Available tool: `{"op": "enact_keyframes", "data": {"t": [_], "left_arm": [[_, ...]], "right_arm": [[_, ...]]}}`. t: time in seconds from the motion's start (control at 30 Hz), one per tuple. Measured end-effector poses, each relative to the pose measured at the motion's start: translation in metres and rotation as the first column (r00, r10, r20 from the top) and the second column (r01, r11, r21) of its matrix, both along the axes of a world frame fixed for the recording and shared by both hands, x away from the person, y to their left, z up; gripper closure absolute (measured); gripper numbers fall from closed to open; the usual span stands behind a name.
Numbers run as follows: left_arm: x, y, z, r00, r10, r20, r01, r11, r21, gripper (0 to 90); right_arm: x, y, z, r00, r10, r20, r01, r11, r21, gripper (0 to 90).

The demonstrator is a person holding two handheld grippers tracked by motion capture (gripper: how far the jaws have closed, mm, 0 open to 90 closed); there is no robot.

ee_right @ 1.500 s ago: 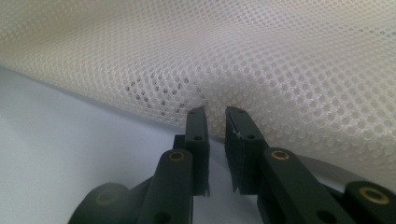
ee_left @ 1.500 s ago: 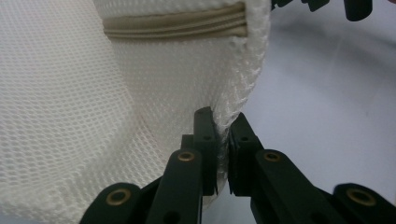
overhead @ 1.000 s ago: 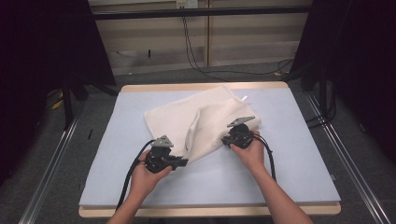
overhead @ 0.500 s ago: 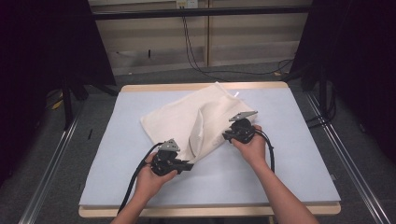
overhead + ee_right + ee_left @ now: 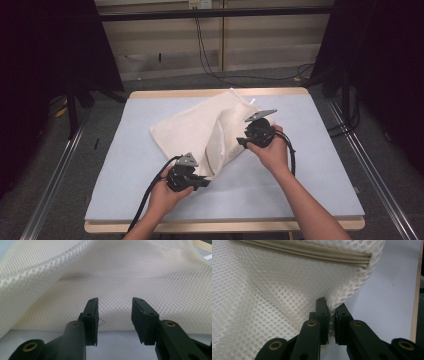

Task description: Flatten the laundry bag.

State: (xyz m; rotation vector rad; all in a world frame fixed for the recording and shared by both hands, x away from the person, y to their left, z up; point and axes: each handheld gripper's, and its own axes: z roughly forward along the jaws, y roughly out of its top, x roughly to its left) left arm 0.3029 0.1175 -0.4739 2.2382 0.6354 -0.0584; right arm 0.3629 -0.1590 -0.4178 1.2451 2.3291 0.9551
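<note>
A cream mesh bag (image 5: pixel 200 132) with a zipper (image 5: pixel 312 251) lies folded on the pale blue table mat (image 5: pixel 325 165). My left gripper (image 5: pixel 202 181) sits at the bag's near corner, and its pads are shut on a pinch of the mesh (image 5: pixel 331 315). My right gripper (image 5: pixel 242 141) is lifted at the bag's right side. Its jaws have just been opening and stand apart, with the mesh (image 5: pixel 115 285) lying beyond the pads (image 5: pixel 91 312) and none of it pinched between them.
The mat covers a wooden table whose edge (image 5: pixel 220 226) shows at the front. Cables (image 5: pixel 210 55) run over the floor behind it. Metal rails (image 5: pixel 50 190) flank both sides. Bare mat lies to the left and right of the bag.
My right gripper has risen a little and its jaws have parted, letting go of the mesh. The left gripper has pulled its corner toward the near edge, and the bag has shifted and folded over.
</note>
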Motion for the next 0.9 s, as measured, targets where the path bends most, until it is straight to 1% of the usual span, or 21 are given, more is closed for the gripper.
{"op": "enact_keyframes", "data": {"t": [0.1, 0.17, 0.23, 0.3, 0.33, 0.37, 0.4, 0.47, 0.5, 0.53, 0.57, 0.6, 0.63, 0.67, 0.7, 0.73, 0.8, 0.9], "left_arm": [[0.0, 0.001, -0.001, 1.0, -0.004, -0.005, 0.004, 1.0, -0.009, 84.3], [-0.001, 0.0, 0.0, 1.0, -0.001, -0.003, 0.001, 1.0, -0.003, 84.3], [-0.001, 0.0, -0.001, 1.0, -0.005, 0.0, 0.005, 1.0, 0.003, 84.4], [-0.001, -0.001, -0.001, 0.9999, -0.008, 0.007, 0.008, 0.9999, 0.013, 84.4], [-0.001, -0.001, -0.001, 1.0, -0.008, 0.006, 0.008, 0.9999, 0.014, 84.4], [-0.001, -0.001, -0.002, 0.9999, -0.01, 0.006, 0.01, 0.9999, 0.006, 84.5], [-0.001, -0.001, -0.002, 0.9998, -0.016, 0.01, 0.015, 0.9998, 0.014, 84.5], [-0.002, -0.002, -0.002, 0.9998, -0.015, 0.012, 0.015, 0.9997, 0.021, 84.6], [-0.002, -0.002, -0.002, 0.9999, -0.013, 0.008, 0.013, 0.9997, 0.02, 84.6], [-0.002, -0.002, -0.003, 0.9999, -0.013, 0.009, 0.013, 0.9999, 0.01, 84.6], [-0.002, -0.002, -0.002, 0.9998, -0.017, 0.011, 0.017, 0.9995, 0.028, 84.6], [-0.003, -0.002, -0.003, 0.9998, -0.015, 0.013, 0.015, 0.9998, 0.011, 84.7], [-0.002, -0.002, -0.004, 0.9998, -0.016, 0.015, 0.016, 0.9999, 0.004, 84.7], [-0.002, -0.002, -0.004, 0.9997, -0.016, 0.016, 0.016, 0.9998, 0.007, 84.7], [-0.003, -0.002, -0.004, 0.9998, -0.016, 0.015, 0.016, 0.9999, 0.006, 84.7], [-0.002, -0.002, -0.003, 0.9997, -0.017, 0.015, 0.017, 0.9997, 0.015, 84.7], [-0.002, -0.002, -0.003, 0.9997, -0.019, 0.014, 0.019, 0.9998, 0.008, 84.8], [-0.001, -0.002, -0.003, 0.9996, -0.024, 0.014, 0.023, 0.9996, 0.019, 84.8]], "right_arm": [[0.003, -0.001, 0.004, 0.9997, -0.022, -0.01, 0.023, 0.999, 0.033, 53.7], [0.005, 0.0, 0.005, 0.9988, -0.043, -0.021, 0.044, 0.999, 0.032, 51.5], [0.008, 0.0, 0.005, 0.9985, -0.049, -0.024, 0.049, 0.998, 0.032, 48.7], [0.01, 0.0, 0.006, 0.9984, -0.05, -0.026, 0.051, 0.998, 0.03, 47.7], [0.011, 0.001, 0.008, 0.9986, -0.048, -0.023, 0.048, 0.999, 0.019, 46.8], [0.012, 0.003, 0.009, 0.9989, -0.044, -0.015, 0.045, 0.999, 0.023, 46.8], [0.013, 0.004, 0.011, 0.9985, -0.052, -0.018, 0.053, 0.998, 0.034, 46.4], [0.015, 0.007, 0.014, 0.999, -0.042, -0.018, 0.043, 0.998, 0.052, 45.7], [0.016, 0.009, 0.015, 0.9989, -0.042, -0.021, 0.044, 0.998, 0.053, 44.7], [0.017, 0.011, 0.017, 0.999, -0.038, -0.022, 0.039, 0.998, 0.058, 44.0], [0.019, 0.013, 0.018, 0.9989, -0.037, -0.027, 0.039, 0.997, 0.066, 42.8], [0.02, 0.015, 0.018, 0.999, -0.036, -0.028, 0.038, 0.996, 0.082, 42.1], [0.021, 0.017, 0.02, 0.9991, -0.036, -0.021, 0.038, 0.996, 0.081, 42.0], [0.022, 0.019, 0.021, 0.9992, -0.035, -0.017, 0.036, 0.996, 0.078, 41.2], [0.022, 0.02, 0.022, 0.999, -0.039, -0.024, 0.041, 0.996, 0.079, 40.4], [0.023, 0.022, 0.022, 0.9991, -0.036, -0.023, 0.038, 0.996, 0.079, 39.9], [0.025, 0.026, 0.024, 0.9992, -0.033, -0.024, 0.035, 0.996, 0.077, 39.4], [0.028, 0.03, 0.027, 0.9994, -0.028, -0.02, 0.029, 0.996, 0.085, 38.5]]}}
